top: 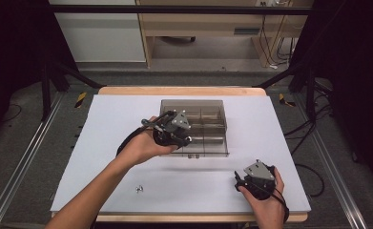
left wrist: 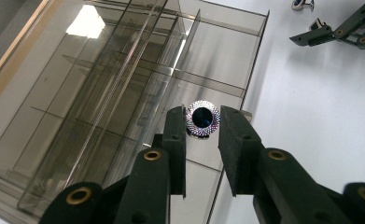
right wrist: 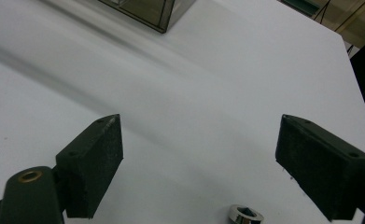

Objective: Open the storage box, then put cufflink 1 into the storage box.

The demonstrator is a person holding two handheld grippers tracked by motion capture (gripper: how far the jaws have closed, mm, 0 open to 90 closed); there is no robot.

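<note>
The left gripper (top: pixel 186 140) is in the middle of the high view, over the near left part of a clear grey box with dividers (top: pixel 212 107) that stands on the white table (top: pixel 127 109). In the left gripper view the jaws rise from the bottom of the frame and stand narrow, and between their tips, in the centre of the frame, is a small round jewel (left wrist: pixel 202 118) with a dark blue middle and a sparkling rim. Whether the pads really press on it, I cannot tell; the gap looks a little wider than the jewel. The jewel is above a compartment near the edge of the box.

The right gripper (top: pixel 240 180) is at the lower right of the high view, held low over the table, well apart from the box. In the right gripper view its jaws stand wide, with only table between them, and a small metal ring (right wrist: pixel 245 215) lies at the bottom edge of the frame.

Another small shiny piece (top: pixel 139 189) lies on the table at the lower left of the high view.
</note>
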